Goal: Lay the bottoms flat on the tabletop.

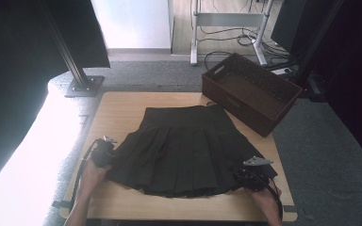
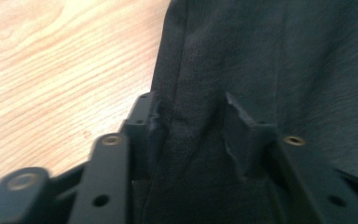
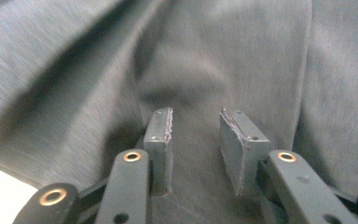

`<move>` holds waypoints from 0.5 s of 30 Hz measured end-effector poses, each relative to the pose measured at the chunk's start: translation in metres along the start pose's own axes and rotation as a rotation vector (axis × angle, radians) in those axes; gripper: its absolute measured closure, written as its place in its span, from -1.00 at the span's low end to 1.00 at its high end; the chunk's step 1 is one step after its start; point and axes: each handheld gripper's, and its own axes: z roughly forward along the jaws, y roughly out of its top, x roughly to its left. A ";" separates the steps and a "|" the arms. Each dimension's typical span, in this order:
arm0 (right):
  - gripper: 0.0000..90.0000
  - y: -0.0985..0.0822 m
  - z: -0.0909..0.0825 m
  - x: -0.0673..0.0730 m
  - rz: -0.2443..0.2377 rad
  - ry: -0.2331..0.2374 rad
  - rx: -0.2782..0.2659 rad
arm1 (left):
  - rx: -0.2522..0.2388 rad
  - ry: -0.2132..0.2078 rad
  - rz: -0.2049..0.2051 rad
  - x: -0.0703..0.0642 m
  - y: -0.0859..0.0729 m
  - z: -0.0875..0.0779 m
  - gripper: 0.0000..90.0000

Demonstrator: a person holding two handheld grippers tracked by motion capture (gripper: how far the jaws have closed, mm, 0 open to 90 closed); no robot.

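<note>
Skirt (image 1: 181,148) spread flat on the tabletop (image 1: 122,106), waistband away from the person, hem near; the left tool (image 1: 107,151) and right tool (image 1: 250,175) sit at the hem's two corners, likely to lift both sides evenly, with a brown basket (image 1: 250,92) waiting at the far right. Left gripper view: cloth (image 2: 191,121) bunches between the jaws, which stand part-way apart; whether the pads press it cannot be told. Right gripper view: the fingers (image 3: 161,135) stand apart over the fabric (image 3: 191,70), not yet pinching.
</note>
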 end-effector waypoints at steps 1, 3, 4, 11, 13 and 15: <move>0.48 -0.002 0.002 0.000 -0.001 -0.003 0.007 | 0.001 -0.018 -0.004 0.000 -0.004 -0.002 0.37; 0.52 -0.002 0.003 -0.001 0.006 -0.003 0.000 | 0.000 -0.052 -0.003 -0.001 -0.013 -0.008 0.55; 0.53 -0.001 0.004 -0.001 0.003 -0.006 0.000 | 0.001 -0.072 -0.005 -0.003 -0.017 -0.010 0.65; 0.52 0.002 0.006 0.006 -0.024 -0.001 0.010 | -0.021 -0.178 0.058 -0.031 -0.023 -0.032 0.44; 0.48 0.003 0.004 0.007 -0.025 -0.005 0.010 | -0.065 -0.153 0.036 -0.025 -0.019 -0.034 0.33; 0.47 0.002 0.000 0.008 -0.024 -0.006 0.000 | -0.036 -0.164 0.044 -0.023 -0.014 -0.023 0.29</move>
